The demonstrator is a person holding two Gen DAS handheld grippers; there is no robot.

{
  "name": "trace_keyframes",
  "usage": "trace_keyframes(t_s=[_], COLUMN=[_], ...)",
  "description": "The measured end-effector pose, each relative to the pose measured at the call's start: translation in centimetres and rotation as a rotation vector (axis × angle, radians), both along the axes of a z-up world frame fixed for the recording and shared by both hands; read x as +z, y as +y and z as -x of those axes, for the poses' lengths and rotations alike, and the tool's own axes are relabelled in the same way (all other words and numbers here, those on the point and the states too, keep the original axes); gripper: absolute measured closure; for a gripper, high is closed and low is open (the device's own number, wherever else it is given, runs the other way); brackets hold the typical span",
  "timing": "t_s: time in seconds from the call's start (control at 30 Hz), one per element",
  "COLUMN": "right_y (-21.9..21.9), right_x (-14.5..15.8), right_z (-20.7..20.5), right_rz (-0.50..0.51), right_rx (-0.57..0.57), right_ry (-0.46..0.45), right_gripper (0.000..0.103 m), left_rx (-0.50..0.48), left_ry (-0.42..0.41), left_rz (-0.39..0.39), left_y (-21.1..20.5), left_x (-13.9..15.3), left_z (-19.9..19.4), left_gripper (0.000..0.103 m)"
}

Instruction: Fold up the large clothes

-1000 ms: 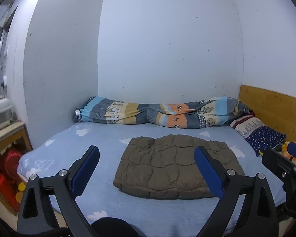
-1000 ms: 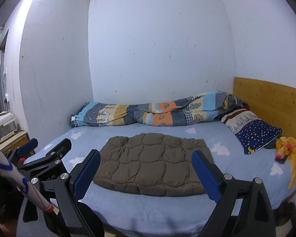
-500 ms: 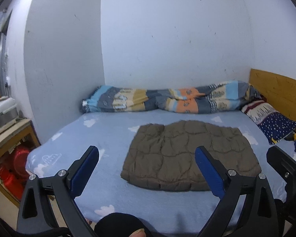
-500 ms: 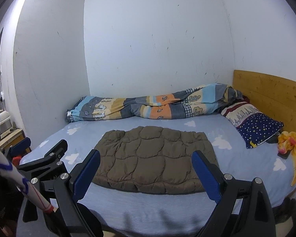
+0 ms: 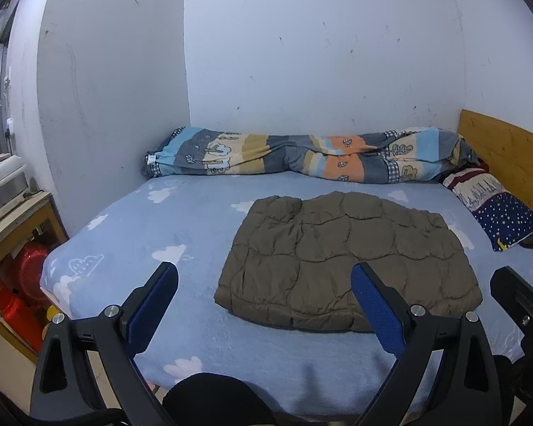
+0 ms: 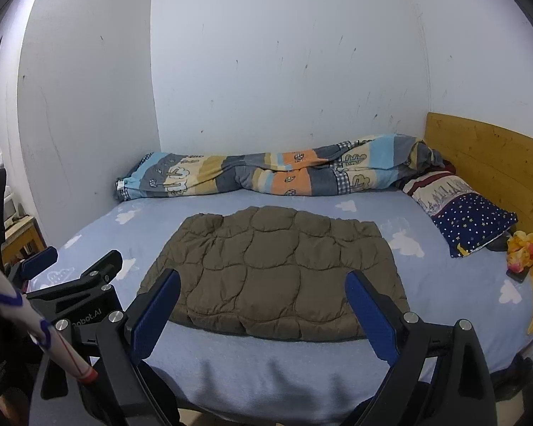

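Note:
A brown quilted garment [image 5: 348, 259] lies folded into a flat rectangle on the blue cloud-print bed [image 5: 160, 234]; it also shows in the right wrist view [image 6: 270, 273]. My left gripper [image 5: 264, 301] is open and empty, held above the bed's front edge, short of the garment. My right gripper [image 6: 263, 312] is open and empty, also at the front edge, facing the garment's near edge. The left gripper's body [image 6: 74, 291] shows at the left of the right wrist view.
A striped rolled duvet [image 5: 302, 156] lies along the back wall. A starry pillow [image 6: 469, 220] rests by the wooden headboard [image 6: 486, 163]. A yellow cloth [image 6: 529, 255] lies at the right. A wooden shelf with red items [image 5: 14, 269] stands left of the bed.
Both grippers have moved closer to the bed and tilted down slightly; the garment looks larger and lower in view. The garment has not moved. Both grippers stay open.

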State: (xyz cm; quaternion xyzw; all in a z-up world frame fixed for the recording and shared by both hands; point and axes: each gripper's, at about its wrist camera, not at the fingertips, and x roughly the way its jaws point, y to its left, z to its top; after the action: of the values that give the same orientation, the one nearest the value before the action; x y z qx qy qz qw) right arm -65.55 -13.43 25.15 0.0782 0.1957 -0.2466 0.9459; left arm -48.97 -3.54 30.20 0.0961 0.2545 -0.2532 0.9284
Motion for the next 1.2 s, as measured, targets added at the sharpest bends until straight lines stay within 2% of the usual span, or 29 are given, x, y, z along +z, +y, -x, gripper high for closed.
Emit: trace_keyframes(t_s=[0.43, 1.2], right_y=[-0.8, -0.6], right_x=[-1.1, -1.5], right_z=[-0.8, -0.9], right_rz=[-0.027, -0.029], right_rx=[0.005, 0.011], right_ry=[0.028, 0.039], right_gripper=[0.007, 0.007], left_rx=[0.006, -0.012], left_ry=[0.007, -0.007], left_rz=[-0.046, -0.067], left_y=[-1.0, -1.1], left_x=[-1.1, -1.2], left_z=[-0.5, -0.1], left_gripper=[0.006, 0.006])
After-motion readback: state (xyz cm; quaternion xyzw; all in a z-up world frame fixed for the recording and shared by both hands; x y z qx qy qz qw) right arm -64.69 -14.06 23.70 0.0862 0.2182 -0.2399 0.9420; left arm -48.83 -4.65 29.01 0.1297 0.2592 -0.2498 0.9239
